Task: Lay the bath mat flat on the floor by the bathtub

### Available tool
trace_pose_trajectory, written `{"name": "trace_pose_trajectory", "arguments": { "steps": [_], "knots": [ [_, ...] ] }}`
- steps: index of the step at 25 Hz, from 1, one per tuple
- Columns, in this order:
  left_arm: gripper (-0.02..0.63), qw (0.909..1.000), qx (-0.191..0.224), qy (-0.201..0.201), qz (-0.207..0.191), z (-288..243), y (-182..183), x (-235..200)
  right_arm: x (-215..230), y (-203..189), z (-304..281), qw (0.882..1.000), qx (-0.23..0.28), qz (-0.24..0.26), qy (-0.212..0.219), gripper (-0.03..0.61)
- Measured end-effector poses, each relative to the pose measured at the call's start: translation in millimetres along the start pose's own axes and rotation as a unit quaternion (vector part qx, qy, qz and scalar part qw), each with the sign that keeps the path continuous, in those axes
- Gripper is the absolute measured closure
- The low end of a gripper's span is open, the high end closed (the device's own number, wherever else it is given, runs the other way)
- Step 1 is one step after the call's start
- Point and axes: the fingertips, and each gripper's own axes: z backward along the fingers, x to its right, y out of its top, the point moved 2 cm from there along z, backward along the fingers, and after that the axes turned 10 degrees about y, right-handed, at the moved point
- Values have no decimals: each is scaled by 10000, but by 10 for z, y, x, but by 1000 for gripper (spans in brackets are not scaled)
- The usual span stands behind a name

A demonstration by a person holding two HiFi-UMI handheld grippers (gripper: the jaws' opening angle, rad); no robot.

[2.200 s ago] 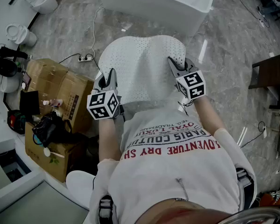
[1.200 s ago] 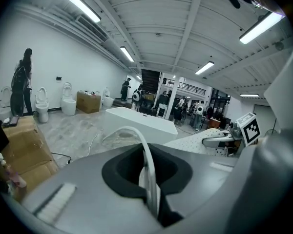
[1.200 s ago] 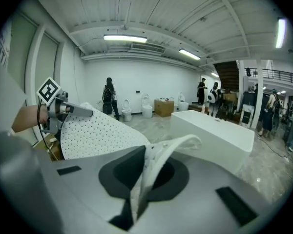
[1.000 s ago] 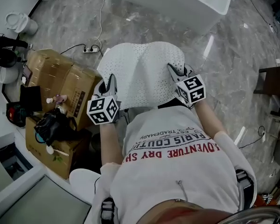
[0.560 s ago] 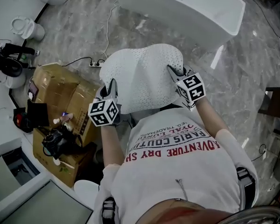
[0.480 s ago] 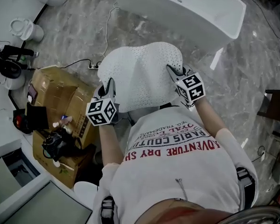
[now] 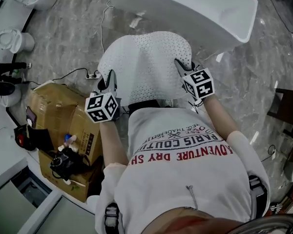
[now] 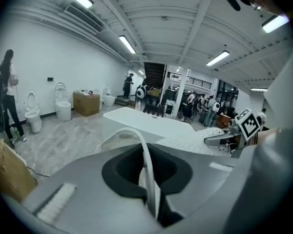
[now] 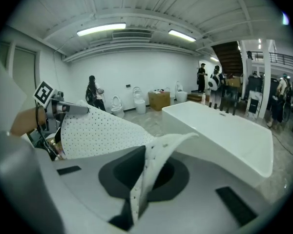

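Observation:
The white perforated bath mat (image 7: 146, 65) hangs in the air between both grippers, sagging in the middle, above the marble floor just short of the white bathtub (image 7: 185, 9). My left gripper (image 7: 109, 80) is shut on the mat's left edge (image 8: 147, 172), which stands as a thin strip between its jaws. Pinching the right edge (image 9: 145, 177) is my right gripper (image 7: 180, 66), also shut. In the left gripper view the bathtub (image 8: 141, 122) lies ahead, and the right gripper (image 8: 223, 138) shows at the mat's far side. In the right gripper view the bathtub (image 9: 224, 130) is close at right.
Cardboard boxes (image 7: 58, 111) with a camera and bottles on them stand at left. A power strip with cable (image 7: 92, 75) lies on the floor near the mat's left side. Toilets (image 7: 12, 40) line the far left; a dark table (image 7: 289, 106) is at right. People stand far behind the tub.
Both grippers have carried the mat forward toward the bathtub, which now sits closer and larger in the head view. The boxes have slipped back toward the left. Both grips are unchanged.

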Motion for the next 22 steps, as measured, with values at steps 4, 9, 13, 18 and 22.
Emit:
{"name": "trace_pose_trajectory", "arguments": {
  "steps": [4, 9, 13, 18, 22],
  "knots": [
    [597, 9993, -148, -349, -26, -671, 244, -104, 382, 111, -246, 9993, -82, -216, -305, 565],
    [597, 9944, -424, -943, -239, -1598, 611, -387, 917, 245, -708, 9904, -163, -970, -966, 565],
    [597, 9882, -741, -1302, -322, -2314, 896, -624, 1295, 446, -1121, 9803, -253, -1427, -1339, 565],
    [597, 9673, -1185, -1994, -1025, -3059, 1006, -705, 1477, 488, -1542, 9617, -276, -1969, -1889, 565],
    [597, 9567, -1409, -2273, -1152, -3627, 994, -700, 1681, 393, -1861, 9475, -380, -2281, -2209, 565]
  ]
}}
